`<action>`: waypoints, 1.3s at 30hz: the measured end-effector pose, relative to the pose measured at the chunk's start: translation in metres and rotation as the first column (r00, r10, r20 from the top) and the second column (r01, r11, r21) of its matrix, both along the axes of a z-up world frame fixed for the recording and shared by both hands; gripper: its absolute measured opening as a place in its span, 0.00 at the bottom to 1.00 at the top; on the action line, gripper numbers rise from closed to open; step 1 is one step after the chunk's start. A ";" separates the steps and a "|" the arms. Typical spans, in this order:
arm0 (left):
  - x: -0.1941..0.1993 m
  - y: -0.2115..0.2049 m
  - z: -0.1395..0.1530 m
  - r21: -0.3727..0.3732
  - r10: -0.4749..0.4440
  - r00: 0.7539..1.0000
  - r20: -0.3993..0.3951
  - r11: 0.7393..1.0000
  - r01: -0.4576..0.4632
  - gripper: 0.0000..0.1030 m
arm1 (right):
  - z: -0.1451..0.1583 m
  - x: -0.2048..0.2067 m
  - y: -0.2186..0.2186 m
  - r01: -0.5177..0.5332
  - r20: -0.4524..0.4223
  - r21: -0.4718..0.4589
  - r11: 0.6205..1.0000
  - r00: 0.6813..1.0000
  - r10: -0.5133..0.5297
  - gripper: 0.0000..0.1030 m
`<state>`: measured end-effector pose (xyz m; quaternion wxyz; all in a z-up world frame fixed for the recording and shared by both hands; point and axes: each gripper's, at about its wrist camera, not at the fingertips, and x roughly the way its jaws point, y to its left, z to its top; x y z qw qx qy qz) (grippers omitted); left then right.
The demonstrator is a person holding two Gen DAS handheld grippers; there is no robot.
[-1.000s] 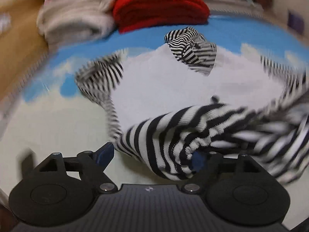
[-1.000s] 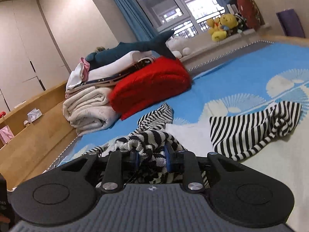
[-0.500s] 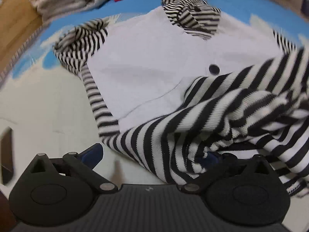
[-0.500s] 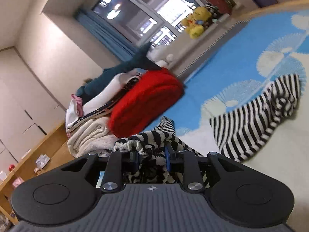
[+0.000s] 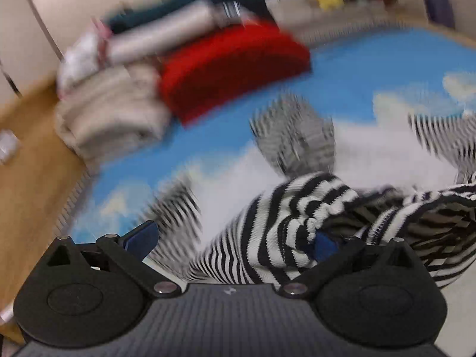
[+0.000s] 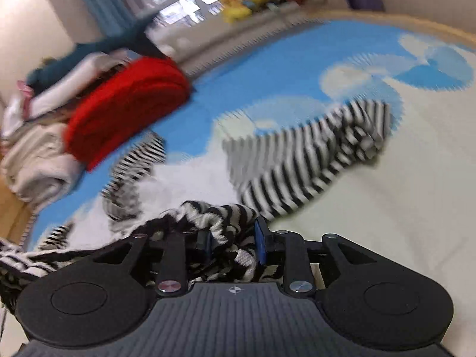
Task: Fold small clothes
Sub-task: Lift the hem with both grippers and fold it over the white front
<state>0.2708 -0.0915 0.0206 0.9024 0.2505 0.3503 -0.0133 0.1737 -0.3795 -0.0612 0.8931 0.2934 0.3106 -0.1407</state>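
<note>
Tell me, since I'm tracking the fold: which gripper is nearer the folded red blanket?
Neither clearly. The folded red blanket lies far ahead of both; left gripper and right gripper sit at the striped garment.

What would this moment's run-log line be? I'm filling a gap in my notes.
left gripper: jaws open, striped top draped between | right gripper: bunched hem between jaws, just been opening | red blanket behind

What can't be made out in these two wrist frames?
- Left wrist: the stacked linens and windowsill toys are smeared by motion blur.
- Left wrist: striped garment drapes over the left hand-held gripper's right pad, hiding any contact.
- Right wrist: bunched stripes fill the right hand-held gripper; pad contact unclear.
- Both views: garment's full outline is cut off by the gripper bodies.
</note>
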 end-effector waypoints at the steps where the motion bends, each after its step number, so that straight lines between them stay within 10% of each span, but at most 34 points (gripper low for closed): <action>1: 0.009 -0.002 -0.016 -0.006 0.025 0.998 -0.056 1.000 -0.026 1.00 | -0.009 0.003 -0.004 0.005 -0.041 0.019 1.000 0.999 -0.004 0.30; 8: -0.015 0.054 -0.051 -0.405 -0.007 0.973 -0.233 0.910 -0.090 1.00 | -0.028 0.009 -0.010 0.010 -0.138 0.123 0.992 0.990 0.007 0.30; 16: -0.008 0.050 -0.089 -0.407 0.014 0.929 -0.370 0.896 -0.176 1.00 | -0.021 0.007 -0.007 -0.014 -0.112 0.127 0.992 0.993 0.029 0.33; 21: 0.003 0.022 -0.107 -0.335 0.034 0.918 -0.395 0.925 -0.178 0.99 | -0.021 0.004 -0.017 -0.017 -0.079 0.203 0.979 0.996 0.034 0.52; 24: 0.000 0.022 -0.104 -0.345 -0.002 0.927 -0.375 0.929 -0.137 0.42 | -0.017 -0.003 -0.030 0.041 -0.048 0.237 0.971 0.998 -0.031 0.59; 27: -0.007 0.030 -0.091 -0.355 -0.002 0.940 -0.342 0.926 -0.127 0.26 | -0.015 -0.009 -0.042 0.097 -0.036 0.230 0.969 0.995 -0.091 0.59; 39: -0.016 0.061 -0.066 -0.394 0.013 0.950 -0.312 0.908 -0.142 0.20 | -0.023 -0.011 -0.031 0.018 -0.195 0.056 0.998 0.981 -0.006 0.55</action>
